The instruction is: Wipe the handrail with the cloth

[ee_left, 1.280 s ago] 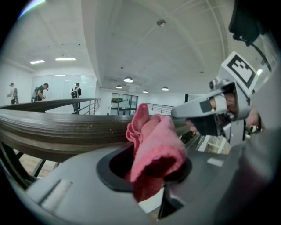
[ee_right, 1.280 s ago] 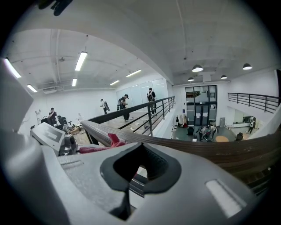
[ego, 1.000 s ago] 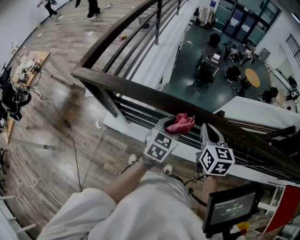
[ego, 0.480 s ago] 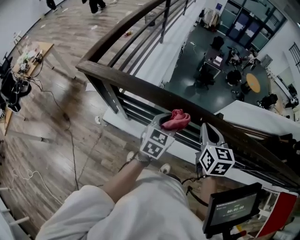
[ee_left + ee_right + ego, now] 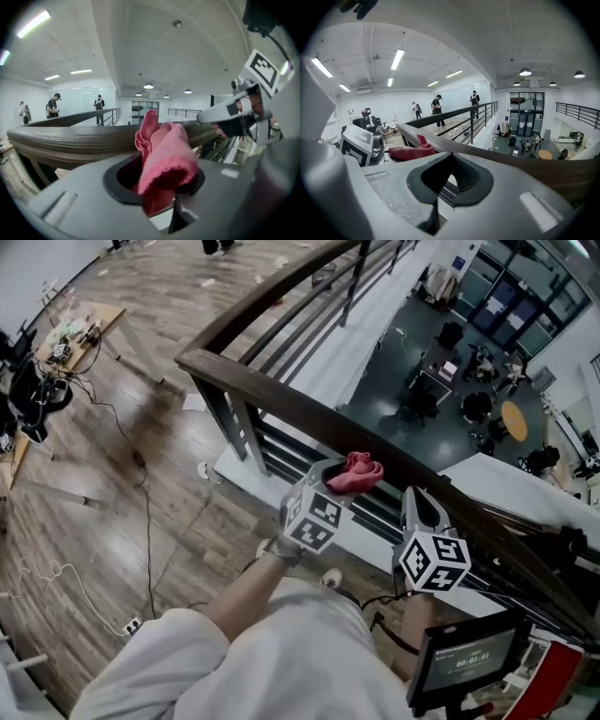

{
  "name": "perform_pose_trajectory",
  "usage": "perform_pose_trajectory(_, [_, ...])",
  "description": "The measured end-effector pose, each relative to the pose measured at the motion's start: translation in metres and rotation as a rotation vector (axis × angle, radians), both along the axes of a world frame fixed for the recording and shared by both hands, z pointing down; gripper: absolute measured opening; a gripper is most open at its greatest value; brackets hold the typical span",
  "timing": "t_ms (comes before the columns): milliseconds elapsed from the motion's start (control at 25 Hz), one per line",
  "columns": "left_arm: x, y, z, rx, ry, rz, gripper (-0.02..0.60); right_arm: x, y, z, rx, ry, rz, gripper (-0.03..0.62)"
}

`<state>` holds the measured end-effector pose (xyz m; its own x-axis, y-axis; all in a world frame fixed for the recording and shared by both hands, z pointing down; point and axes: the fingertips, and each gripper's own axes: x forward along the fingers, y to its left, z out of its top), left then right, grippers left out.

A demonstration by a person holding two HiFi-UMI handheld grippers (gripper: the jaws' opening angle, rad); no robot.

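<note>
The left hand-held gripper [image 5: 334, 486] is clamping the pink cloth [image 5: 356, 473], which is sitting right on top of the dark wooden handrail [image 5: 281, 396]. The right hand-held gripper [image 5: 418, 502] is hovering just beside the rail, jaws closed together on nothing.

A black cable [image 5: 147, 521] trails across the wooden floor [image 5: 66, 493]. A cluttered desk [image 5: 94, 320] stands at upper left; a round table [image 5: 514, 418] sits on the level below.
</note>
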<state>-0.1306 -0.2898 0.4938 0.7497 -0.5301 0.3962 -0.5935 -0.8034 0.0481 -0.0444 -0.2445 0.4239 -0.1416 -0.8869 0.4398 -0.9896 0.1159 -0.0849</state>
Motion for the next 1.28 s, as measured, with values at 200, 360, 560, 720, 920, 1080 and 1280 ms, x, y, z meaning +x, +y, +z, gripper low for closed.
perform_pose_trajectory(200, [-0.007,-0.006,-0.002,0.003,0.001,0.028,0.138,-0.017,-0.011,-0.002,0.0,-0.003,-0.004,0.003])
perform_pose_trajectory(360, [-0.011,-0.008,-0.001,-0.003,0.009,0.048,0.137,-0.026,-0.014,-0.002,-0.001,0.0,0.008,0.003])
perform_pose_trajectory(560, [-0.02,-0.012,0.0,-0.016,0.033,0.072,0.138,-0.032,-0.018,0.0,0.001,0.004,0.05,0.003])
perform_pose_trajectory(720, [-0.028,-0.016,-0.001,-0.009,0.05,0.079,0.138,-0.043,-0.02,0.002,-0.001,0.001,0.076,0.003])
perform_pose_trajectory(920, [-0.037,-0.021,-0.004,0.002,0.06,0.089,0.137,-0.055,-0.021,0.004,-0.008,0.0,0.099,0.003])
perform_pose_trajectory(1080, [-0.042,-0.025,-0.004,0.018,0.059,0.097,0.137,-0.067,-0.022,0.005,-0.012,0.003,0.109,0.003])
perform_pose_trajectory(1280, [-0.06,-0.036,-0.007,0.019,0.06,0.079,0.137,-0.081,-0.028,0.006,-0.014,-0.005,0.115,0.003])
